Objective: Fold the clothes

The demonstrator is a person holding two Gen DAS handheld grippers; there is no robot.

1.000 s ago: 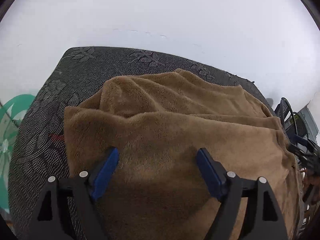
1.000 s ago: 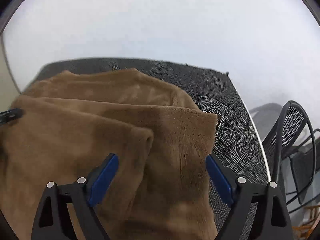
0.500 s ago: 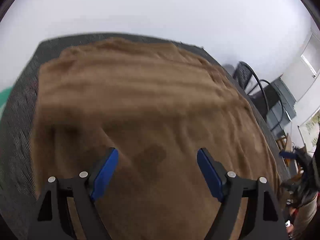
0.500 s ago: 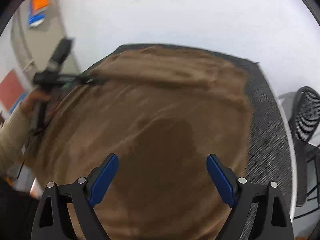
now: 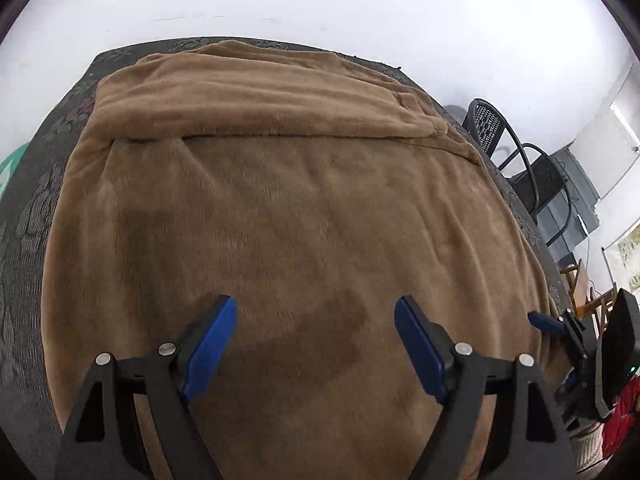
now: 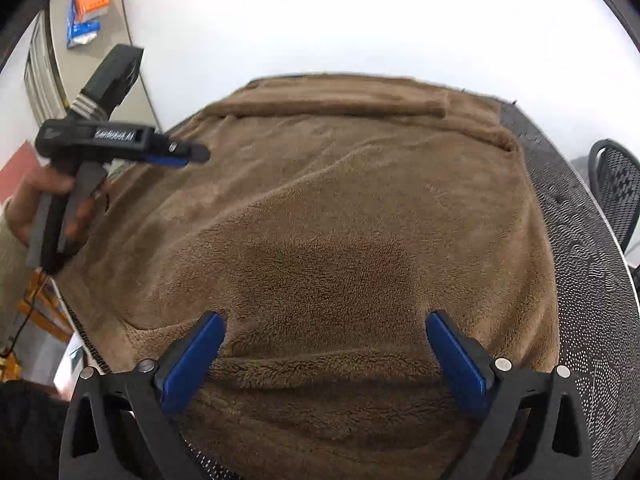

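**Brown blanket now spread wide across the table**

The brown fleece blanket [image 5: 304, 216] covers most of the dark patterned table [image 5: 28, 216], where a second ago it lay bunched in thicker folds with far more of the tabletop bare. One folded band still runs along its far edge. The picture has also sharpened since the blurred frames of half a second ago.

Both grippers hang over the blanket's near part, pointing down at it. The left gripper [image 5: 315, 344] has its blue pads wide apart and opening a little further, with nothing pinched between them (only flat fleece below). The right gripper [image 6: 325, 354] is opening too, visibly wider than a second ago, and its pads touch no cloth; a thick hem crosses just under them.

In the right wrist view the person's left hand [image 6: 36, 200] grips the other gripper's handle beside the blanket's left edge, a pale sleeve [image 6: 12, 264] cut off by the frame. The blanket's near edge is hidden behind the gripper bodies. Black mesh chairs [image 5: 520, 160] stand beyond the table's right side, partly cropped.
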